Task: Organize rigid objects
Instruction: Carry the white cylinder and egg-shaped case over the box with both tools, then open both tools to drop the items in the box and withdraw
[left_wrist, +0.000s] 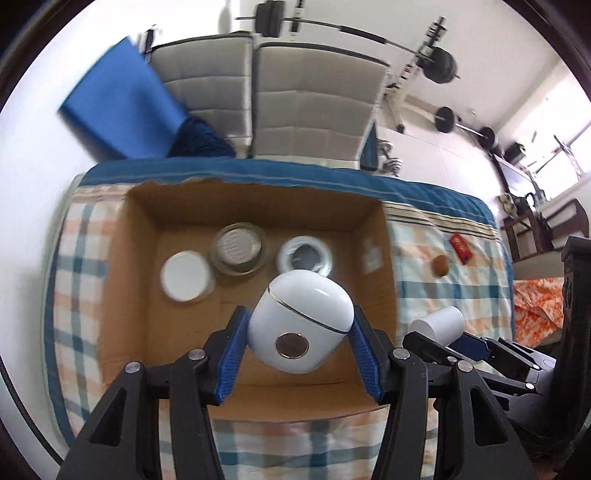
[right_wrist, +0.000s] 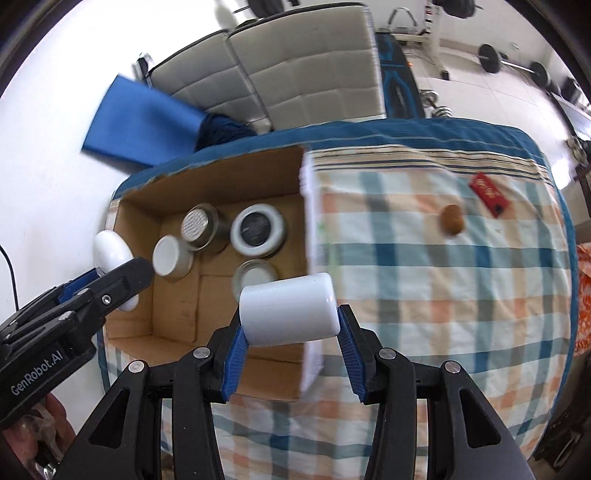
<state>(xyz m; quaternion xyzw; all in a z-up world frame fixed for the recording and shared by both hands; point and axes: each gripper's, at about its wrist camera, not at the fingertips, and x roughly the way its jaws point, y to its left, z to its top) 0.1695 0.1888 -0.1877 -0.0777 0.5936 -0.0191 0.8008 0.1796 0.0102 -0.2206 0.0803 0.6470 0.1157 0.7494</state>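
Observation:
My left gripper (left_wrist: 299, 328) is shut on a white rounded case (left_wrist: 299, 321) with a round metal disc on its end, held above the open cardboard box (left_wrist: 140, 258). My right gripper (right_wrist: 290, 325) is shut on a white cylinder (right_wrist: 288, 314) lying sideways between the blue pads, over the box's right wall (right_wrist: 308, 258). Inside the box stand a white-lidded jar (left_wrist: 186, 275), a glass jar with a mesh top (left_wrist: 239, 249) and a white-rimmed dark jar (left_wrist: 304, 254); the right wrist view adds a clear-lidded jar (right_wrist: 255, 277). The right wrist view shows the left gripper (right_wrist: 110, 284) with the case (right_wrist: 110, 249) at the box's left.
The box sits on a checked cloth (right_wrist: 424, 277) over a table. On the cloth to the right lie a brown round object (right_wrist: 451, 219) and a red flat pack (right_wrist: 489, 194). Behind the table are grey padded chairs (left_wrist: 306, 107), a blue sheet (left_wrist: 122, 110) and barbell weights (left_wrist: 439, 66).

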